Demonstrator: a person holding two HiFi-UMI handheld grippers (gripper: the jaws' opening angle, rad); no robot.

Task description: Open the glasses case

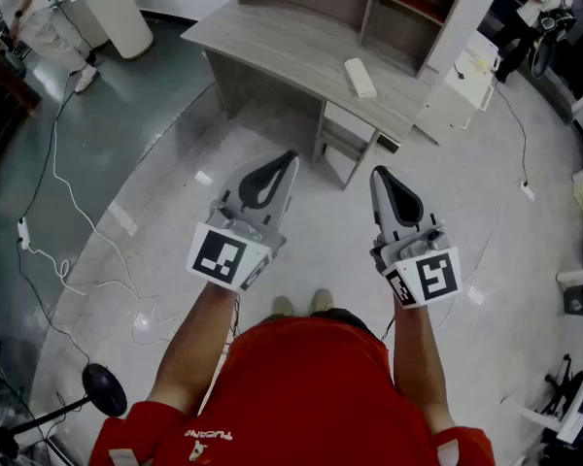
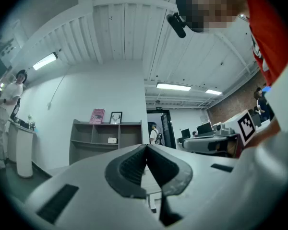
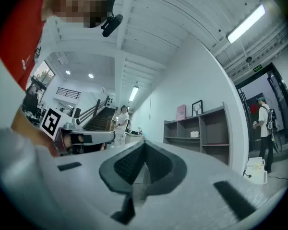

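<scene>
Far ahead, the counter [image 1: 272,42] carries what looks like the white glasses case [image 1: 360,77]. Both the left claw [image 1: 288,160] and right claw [image 1: 381,176] are closed and empty; reaching in unopened could shove it off.

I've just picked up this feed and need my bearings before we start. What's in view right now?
glasses case: one, white, lying on the desk
desk: one, grey wood, ahead of the person
shelf unit: one, grey, on the back of the desk
book: one, pink, top of the shelf unit
framed picture: one, black frame, beside the book
cable: one, white, trailing over the floor at left
stand base: one, black, round, floor at lower left
bystander: one, in white, far left
shirt: one, red, on the person
left gripper: grey, shut, empty, short of the desk
right gripper: grey, shut, empty, alongside
</scene>
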